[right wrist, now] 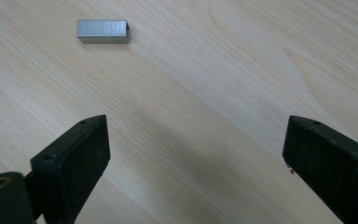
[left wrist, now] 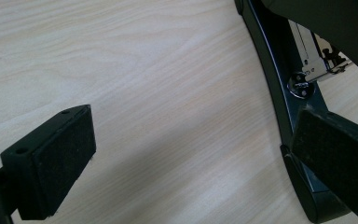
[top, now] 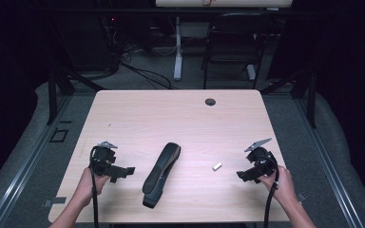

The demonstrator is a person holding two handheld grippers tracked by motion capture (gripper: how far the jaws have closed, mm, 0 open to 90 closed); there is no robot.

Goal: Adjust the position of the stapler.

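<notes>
A black stapler (top: 161, 173) lies on the wooden table (top: 171, 118), slightly left of the middle near the front. A small strip of silver staples (top: 217, 166) rests to its right. My left gripper (top: 126, 171) sits left of the stapler, jaws open and empty, pointing toward it. In the left gripper view the stapler's base (left wrist: 279, 93) and metal hinge run along the right, behind the right pad (left wrist: 340, 158). My right gripper (top: 242, 175) hovers right of the staples, open and empty. The staples (right wrist: 103, 31) lie ahead of its jaws, up and to the left.
A round cable hole (top: 210, 101) marks the table's far edge. Beyond the table stand a black chair (top: 233, 42) and a white desk leg (top: 177, 47) with cables on the floor. The person's hands enter from the bottom corners.
</notes>
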